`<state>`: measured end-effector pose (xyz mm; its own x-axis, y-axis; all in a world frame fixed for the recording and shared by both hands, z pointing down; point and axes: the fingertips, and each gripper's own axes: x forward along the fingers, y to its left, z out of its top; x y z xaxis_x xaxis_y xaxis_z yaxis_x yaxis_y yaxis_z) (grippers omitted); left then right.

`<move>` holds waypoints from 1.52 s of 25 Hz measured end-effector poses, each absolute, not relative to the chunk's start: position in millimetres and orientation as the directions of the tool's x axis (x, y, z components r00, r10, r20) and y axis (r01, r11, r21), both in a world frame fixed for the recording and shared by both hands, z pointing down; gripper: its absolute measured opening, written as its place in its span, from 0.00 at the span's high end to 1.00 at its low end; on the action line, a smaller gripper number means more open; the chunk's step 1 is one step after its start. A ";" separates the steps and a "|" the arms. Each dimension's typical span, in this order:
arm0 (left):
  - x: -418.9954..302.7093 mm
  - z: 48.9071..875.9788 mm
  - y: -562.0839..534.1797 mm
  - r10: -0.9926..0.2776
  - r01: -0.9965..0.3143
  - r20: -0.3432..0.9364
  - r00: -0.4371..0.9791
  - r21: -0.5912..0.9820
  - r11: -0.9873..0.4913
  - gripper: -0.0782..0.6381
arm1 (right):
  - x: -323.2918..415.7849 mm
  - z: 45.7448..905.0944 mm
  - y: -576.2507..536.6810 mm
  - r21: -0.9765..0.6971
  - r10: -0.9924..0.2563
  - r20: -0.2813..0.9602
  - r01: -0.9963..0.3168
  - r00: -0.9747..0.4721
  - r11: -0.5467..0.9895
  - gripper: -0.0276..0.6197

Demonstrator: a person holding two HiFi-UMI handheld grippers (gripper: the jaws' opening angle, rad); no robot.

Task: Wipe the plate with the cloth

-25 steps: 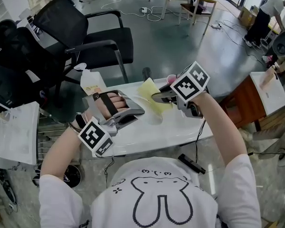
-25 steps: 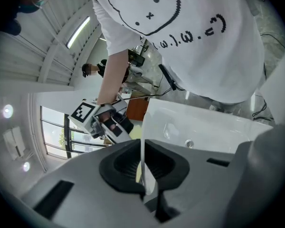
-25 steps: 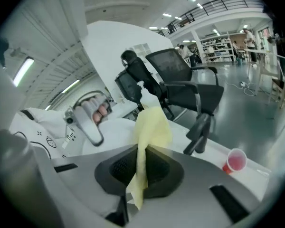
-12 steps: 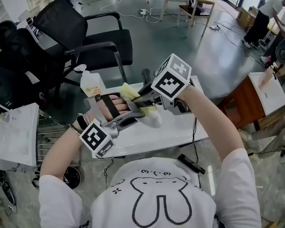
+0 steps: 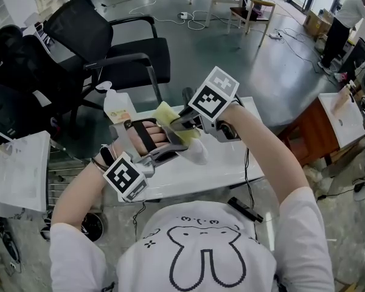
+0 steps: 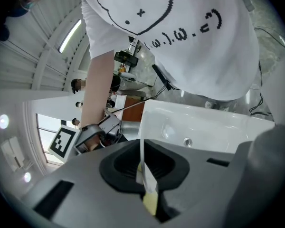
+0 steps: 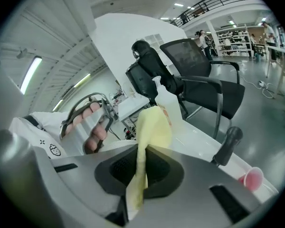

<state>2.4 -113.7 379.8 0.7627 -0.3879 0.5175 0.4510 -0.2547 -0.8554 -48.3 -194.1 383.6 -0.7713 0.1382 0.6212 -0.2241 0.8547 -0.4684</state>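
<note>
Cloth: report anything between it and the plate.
Nothing visible stands between them. The right gripper is shut on the cloth, the left gripper on the plate, and the left gripper view shows the cloth right beside the plate.

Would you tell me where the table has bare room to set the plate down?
The near strip of the table is bare, bordered by its front edge, the left gripper and the right forearm. The far side is crowded: bottle, black handle, right gripper, cloth and plate.
</note>
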 end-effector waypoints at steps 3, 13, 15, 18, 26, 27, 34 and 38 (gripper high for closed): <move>1.9 377.4 -111.7 -0.389 0.451 0.514 0.764 -0.857 -0.248 0.86 | -41.0 395.2 -201.1 -0.494 0.122 0.620 -0.264 -0.775 0.828 0.90; 3.0 371.4 -109.6 -0.395 0.423 0.503 0.769 -0.863 -0.276 0.86 | -2.4 440.1 -210.3 -0.582 0.092 0.629 -0.390 -0.772 0.713 0.90; 2.4 371.1 -110.9 -0.399 0.417 0.499 0.769 -0.866 -0.277 0.86 | 7.5 451.2 -210.3 -0.596 0.087 0.634 -0.413 -0.768 0.689 0.90; 2.0 372.6 -113.1 -0.405 0.405 0.492 0.770 -0.869 -0.285 0.86 | 20.1 464.4 -209.4 -0.601 0.077 0.644 -0.441 -0.761 0.667 0.90; 0.5 384.3 -122.5 -0.400 0.309 0.477 0.783 -0.856 -0.415 0.86 | 41.4 456.7 -215.9 -0.596 -0.019 0.615 -0.479 -0.789 0.645 0.90; -0.2 387.6 -124.9 -0.405 0.285 0.472 0.783 -0.851 -0.441 0.86 | 43.5 453.8 -216.5 -0.593 -0.035 0.606 -0.481 -0.795 0.646 0.90; -8.6 437.4 -155.6 -0.429 0.063 0.489 0.760 -0.711 -0.700 0.86 | 57.9 440.5 -217.2 -0.508 -0.162 0.590 -0.519 -0.791 0.687 0.90; -16.4 478.7 -176.5 -0.432 -0.113 0.509 0.745 -0.542 -0.833 0.86 | 56.7 440.9 -214.2 -0.540 -0.200 0.543 -0.522 -0.816 0.660 0.90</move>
